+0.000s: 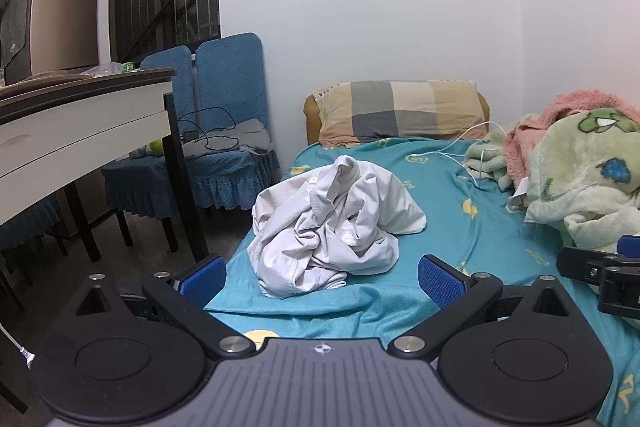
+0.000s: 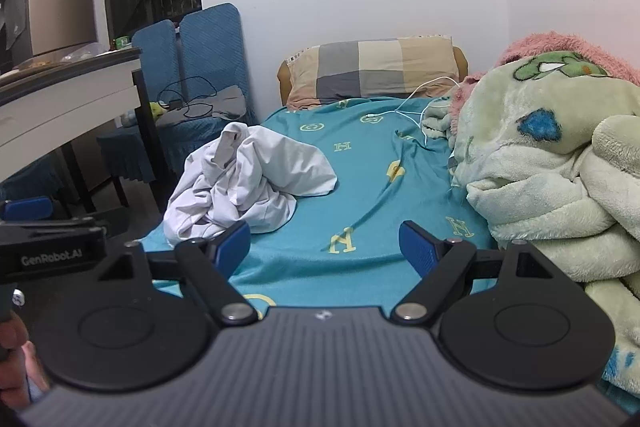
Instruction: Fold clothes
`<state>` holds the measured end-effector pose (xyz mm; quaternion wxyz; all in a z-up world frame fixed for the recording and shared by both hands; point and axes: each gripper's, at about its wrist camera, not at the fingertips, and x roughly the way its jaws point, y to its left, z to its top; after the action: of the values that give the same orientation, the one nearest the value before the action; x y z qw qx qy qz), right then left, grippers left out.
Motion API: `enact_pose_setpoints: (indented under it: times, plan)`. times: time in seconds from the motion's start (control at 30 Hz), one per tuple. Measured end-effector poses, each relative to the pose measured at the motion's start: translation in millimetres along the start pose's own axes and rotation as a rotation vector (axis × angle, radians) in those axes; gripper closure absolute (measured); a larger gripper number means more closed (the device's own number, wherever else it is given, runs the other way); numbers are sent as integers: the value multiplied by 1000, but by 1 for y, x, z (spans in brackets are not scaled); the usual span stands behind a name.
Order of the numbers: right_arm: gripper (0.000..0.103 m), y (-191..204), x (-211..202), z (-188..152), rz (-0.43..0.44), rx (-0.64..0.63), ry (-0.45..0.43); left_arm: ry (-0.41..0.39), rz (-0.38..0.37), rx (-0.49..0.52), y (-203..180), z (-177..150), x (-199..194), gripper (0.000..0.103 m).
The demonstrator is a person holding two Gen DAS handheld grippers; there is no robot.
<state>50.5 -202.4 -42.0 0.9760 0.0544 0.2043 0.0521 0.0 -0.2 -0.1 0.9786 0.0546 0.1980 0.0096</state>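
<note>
A crumpled white garment (image 1: 332, 223) lies in a heap on the teal bed sheet (image 1: 460, 195), near the bed's left edge. It also shows in the right wrist view (image 2: 244, 183). My left gripper (image 1: 320, 281) is open and empty, just short of the heap, its blue pads (image 1: 202, 279) wide apart. My right gripper (image 2: 326, 247) is open and empty, to the right of the heap over bare sheet (image 2: 360, 187). The right gripper shows at the right edge of the left wrist view (image 1: 600, 271).
A green and pink fleece blanket (image 2: 552, 163) is piled along the bed's right side. A checked pillow (image 1: 400, 113) and a white cable (image 1: 468, 143) lie at the head. A white desk (image 1: 80, 123) and blue chairs (image 1: 224, 131) stand left of the bed.
</note>
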Motion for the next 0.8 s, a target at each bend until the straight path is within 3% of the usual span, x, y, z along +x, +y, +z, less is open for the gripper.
enact_pose_setpoints:
  times: [0.8]
  plan:
    - [20, -2, -2, 0, -13, 5, -1, 13, -19, 11, -4, -3, 3, 0]
